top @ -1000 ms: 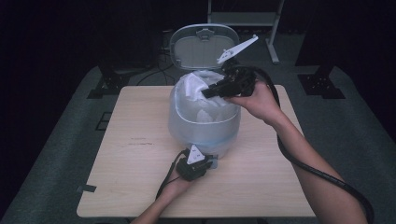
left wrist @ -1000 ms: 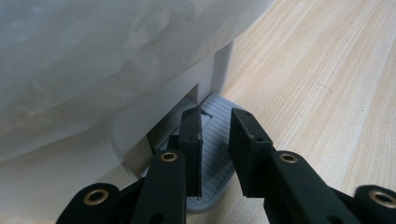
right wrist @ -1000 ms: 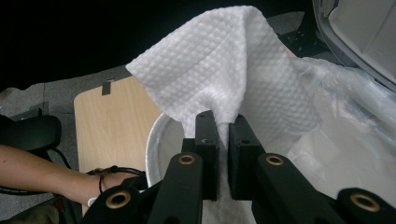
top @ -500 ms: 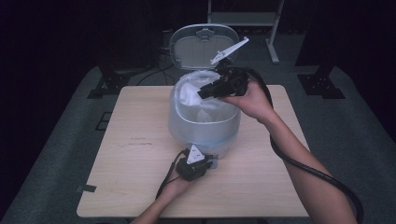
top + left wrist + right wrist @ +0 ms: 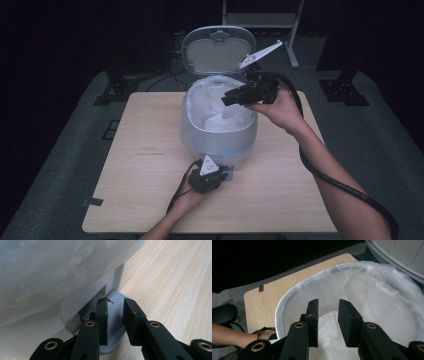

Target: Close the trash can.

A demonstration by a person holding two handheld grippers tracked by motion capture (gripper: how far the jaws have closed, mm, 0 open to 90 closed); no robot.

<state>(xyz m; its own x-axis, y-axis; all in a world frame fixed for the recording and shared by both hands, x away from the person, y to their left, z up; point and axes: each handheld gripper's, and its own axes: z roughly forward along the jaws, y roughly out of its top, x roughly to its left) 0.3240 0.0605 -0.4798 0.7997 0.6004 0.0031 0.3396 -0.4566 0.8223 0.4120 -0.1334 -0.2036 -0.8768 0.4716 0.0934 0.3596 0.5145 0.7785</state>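
Pedal held down, lid up — paper dropped in bin.
Left gripper (image 5: 216, 175) presses nearly shut jaws on the grey ribbed pedal (image 5: 117, 322), holding nothing; right gripper (image 5: 327, 323), jaws just opening and empty, hangs directly above the white crumpled paper (image 5: 329, 327) inside the white plastic-lined pedal bin (image 5: 218, 120).

Pale plastic pedal bin w/ clear liner (image 5: 218, 135) is sitting mid-bench, grey oval lid (image 5: 218, 50) standing open behind it. Right gripper (image 5: 226, 99) is hovering over the bin mouth, jaws just been opening, nothing between them; crumpled white tissue (image 5: 220, 121) is lying inside. Left gripper (image 5: 226, 173) is pressing low at the bin's front base on light wooden bench (image 5: 145, 165).
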